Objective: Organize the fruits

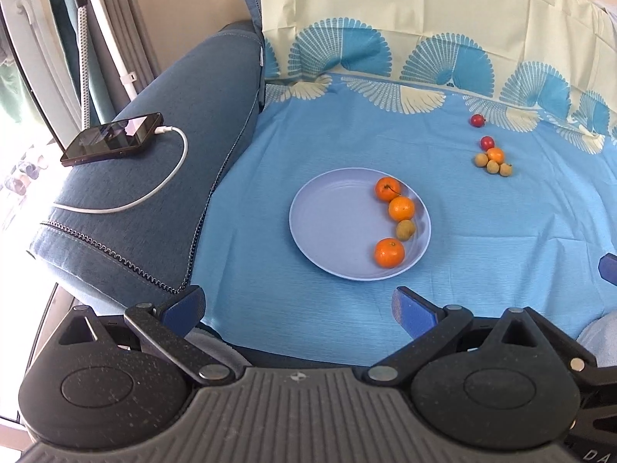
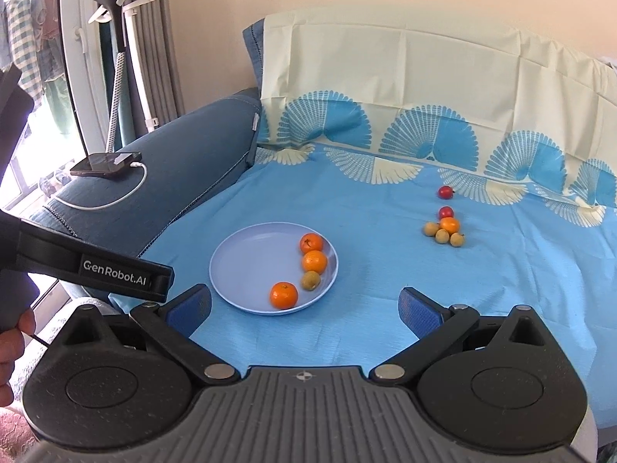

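I hold my left gripper [image 1: 297, 305] and right gripper [image 2: 304, 305] wide apart and empty, ready to pick. The plate [image 2: 239, 266] at 12 o'clock carries four fruits; the loose fruits [image 2: 443, 229] wait at 1 o'clock.

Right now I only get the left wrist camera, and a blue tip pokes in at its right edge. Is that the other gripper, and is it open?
Observer: Yes. The right gripper has its jaws spread wide with nothing between them, facing the plate.
Operator: Can you see the tool I'm looking through?
Observer: Yes, the left gripper. Its black body crosses the left side of the right wrist view and carries a white GenRobot.AI label.
Operator: Who's holding it?
Observer: A person's hand shows at the far left edge below it. The grip itself is out of frame.
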A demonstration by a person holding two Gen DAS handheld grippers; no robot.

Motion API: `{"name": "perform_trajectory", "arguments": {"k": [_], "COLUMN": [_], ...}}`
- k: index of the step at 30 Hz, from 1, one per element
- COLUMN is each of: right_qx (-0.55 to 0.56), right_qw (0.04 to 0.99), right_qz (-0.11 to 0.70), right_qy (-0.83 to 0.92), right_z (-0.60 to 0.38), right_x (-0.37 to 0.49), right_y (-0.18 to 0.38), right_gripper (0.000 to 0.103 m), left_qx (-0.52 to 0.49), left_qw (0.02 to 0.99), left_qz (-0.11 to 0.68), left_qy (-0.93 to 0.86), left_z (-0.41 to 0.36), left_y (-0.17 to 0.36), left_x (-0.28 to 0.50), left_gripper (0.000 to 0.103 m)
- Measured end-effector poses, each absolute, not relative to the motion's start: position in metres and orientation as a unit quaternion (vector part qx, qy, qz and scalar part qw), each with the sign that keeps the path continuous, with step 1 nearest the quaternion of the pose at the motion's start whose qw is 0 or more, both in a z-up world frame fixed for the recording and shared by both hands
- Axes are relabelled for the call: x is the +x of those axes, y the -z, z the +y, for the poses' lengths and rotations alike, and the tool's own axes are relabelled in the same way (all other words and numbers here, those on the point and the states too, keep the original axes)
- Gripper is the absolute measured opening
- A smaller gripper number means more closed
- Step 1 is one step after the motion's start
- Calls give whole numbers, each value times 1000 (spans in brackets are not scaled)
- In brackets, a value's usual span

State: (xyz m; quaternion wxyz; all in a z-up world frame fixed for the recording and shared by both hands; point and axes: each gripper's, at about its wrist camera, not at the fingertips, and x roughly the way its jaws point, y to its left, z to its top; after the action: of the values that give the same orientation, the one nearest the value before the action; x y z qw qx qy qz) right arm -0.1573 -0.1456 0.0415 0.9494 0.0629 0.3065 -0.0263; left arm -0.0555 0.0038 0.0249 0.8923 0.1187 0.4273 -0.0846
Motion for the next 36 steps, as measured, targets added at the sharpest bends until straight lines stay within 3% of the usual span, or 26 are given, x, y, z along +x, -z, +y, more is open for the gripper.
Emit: {"name": "perform_trajectory", "arguments": {"k": [36], "right_qx": [49], "right_qw": [949], "right_qz": [310], "right_qy": [23], "right_z": [-139], "right_x": [-156], "right_y": [-42], "right_gripper": [102], "left_qx": [113], "left_qw": [894], "left_qz": [425], "left_qy": [85], "left_z": [9], "left_y": [-26], "left_x": [-51], "left_gripper": [103]}}
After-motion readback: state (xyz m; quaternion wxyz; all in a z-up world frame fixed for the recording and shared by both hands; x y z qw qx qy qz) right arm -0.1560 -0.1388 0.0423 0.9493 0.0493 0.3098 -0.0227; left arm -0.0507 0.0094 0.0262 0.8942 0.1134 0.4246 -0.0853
